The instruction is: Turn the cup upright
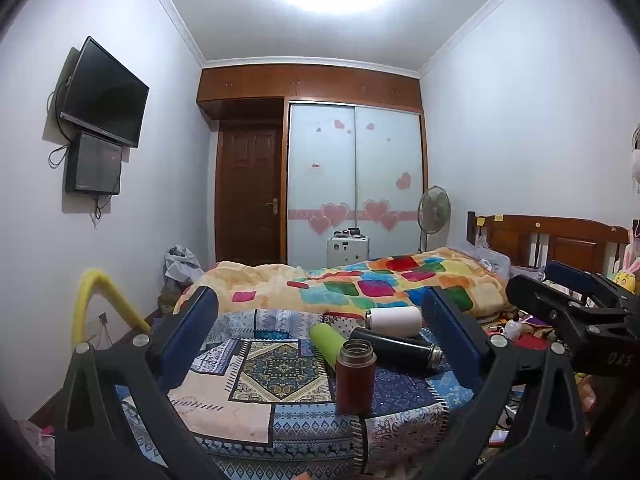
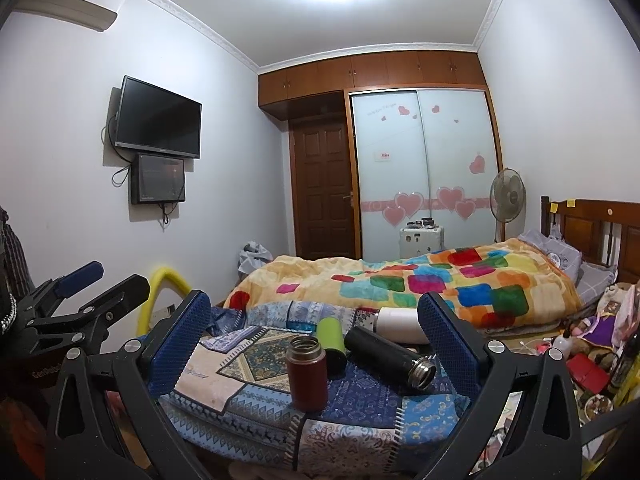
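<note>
Patchwork cloth (image 1: 256, 396) fills the lower middle of the left wrist view, where the left gripper (image 1: 320, 344) gapes wide and empty around an upright brown cup (image 1: 355, 378); crowding it risks toppling it on soft fabric. Over to the right wrist view: the right gripper (image 2: 316, 344) also spreads wide, and the black cup (image 2: 390, 356) lying at centre right, touching the green cup (image 2: 333, 338) and just before the white cup (image 2: 400, 324), could roll or knock its neighbours.

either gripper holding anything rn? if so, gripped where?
Nothing held. Left gripper and right gripper are both open and short of the bottles. The red-brown cup stands upright on the patterned cloth, untouched.
</note>
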The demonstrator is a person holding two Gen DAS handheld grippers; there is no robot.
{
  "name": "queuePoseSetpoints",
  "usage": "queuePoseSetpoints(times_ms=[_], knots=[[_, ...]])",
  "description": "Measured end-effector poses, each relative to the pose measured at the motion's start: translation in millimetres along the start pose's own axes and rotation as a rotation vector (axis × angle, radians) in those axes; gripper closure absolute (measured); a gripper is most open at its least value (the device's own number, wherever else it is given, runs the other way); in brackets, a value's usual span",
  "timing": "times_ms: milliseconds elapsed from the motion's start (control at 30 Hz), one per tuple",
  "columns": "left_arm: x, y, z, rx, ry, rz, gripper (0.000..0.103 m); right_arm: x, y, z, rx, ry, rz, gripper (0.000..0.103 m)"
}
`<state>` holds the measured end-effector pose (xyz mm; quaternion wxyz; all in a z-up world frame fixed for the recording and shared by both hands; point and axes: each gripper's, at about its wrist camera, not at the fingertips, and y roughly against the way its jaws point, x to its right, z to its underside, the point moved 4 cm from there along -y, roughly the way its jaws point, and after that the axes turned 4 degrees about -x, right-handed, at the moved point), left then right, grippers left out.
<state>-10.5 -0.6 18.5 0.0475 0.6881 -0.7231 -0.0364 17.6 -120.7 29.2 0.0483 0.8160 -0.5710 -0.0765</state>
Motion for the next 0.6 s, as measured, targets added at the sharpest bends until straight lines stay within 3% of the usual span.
queuePoseSetpoints(times_ms=[600], knots=[[3.4, -2.3, 5.1, -0.008, -0.011, 0.013, 0.000, 1.4, -2.8, 3.9, -0.014, -0.006, 0.001, 0.000]])
